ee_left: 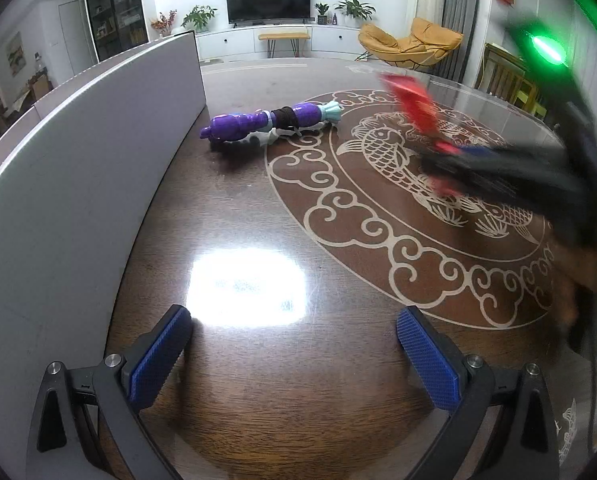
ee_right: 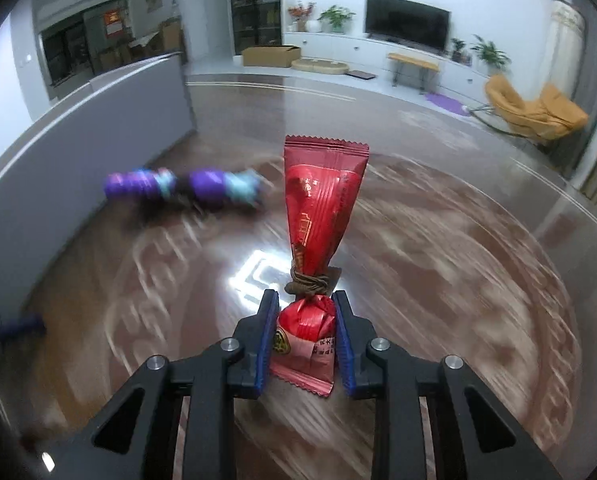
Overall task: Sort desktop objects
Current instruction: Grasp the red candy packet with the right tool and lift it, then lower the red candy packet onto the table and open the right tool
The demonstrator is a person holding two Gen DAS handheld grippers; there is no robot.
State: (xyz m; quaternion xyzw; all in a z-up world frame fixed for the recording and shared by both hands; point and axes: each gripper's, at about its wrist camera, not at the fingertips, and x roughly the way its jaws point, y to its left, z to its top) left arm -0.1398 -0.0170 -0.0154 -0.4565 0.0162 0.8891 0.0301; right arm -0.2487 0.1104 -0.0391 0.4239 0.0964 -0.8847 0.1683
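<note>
Fingers of our right gripper (ee_right: 305,340) pinch a red snack packet (ee_right: 320,208) at its lower bulge, blue pads (ee_right: 267,344) pressed against both sides. A brown hair tie (ee_right: 307,283) is wound around the packet's narrow neck just above the pads. The packet's wide crimped end points up and away from the camera, held clear above the desk (ee_right: 438,240). The desk under it is streaked with motion blur in the right wrist view.

From the left wrist view we see the same packet (ee_left: 412,106) blurred at right, above the carp inlay (ee_left: 382,148), with the right gripper (ee_left: 450,156) a dark smear behind it and a green light (ee_left: 546,48) on its body.

Our left gripper (ee_left: 294,354) has its fingers spread wide, nothing between the blue pads (ee_left: 160,356), low over the glossy brown desk (ee_left: 258,208) near a bright lamp reflection (ee_left: 250,286).

A purple and teal toy (ee_left: 266,122) lies on its side on the desk, just beside the grey partition panel (ee_left: 78,184), with a dark band around its middle. In the right wrist view the toy (ee_right: 182,188) is blurred, left of the packet and well apart from it, near the panel (ee_right: 98,128).

Whether the toy touches the panel we cannot tell.
</note>
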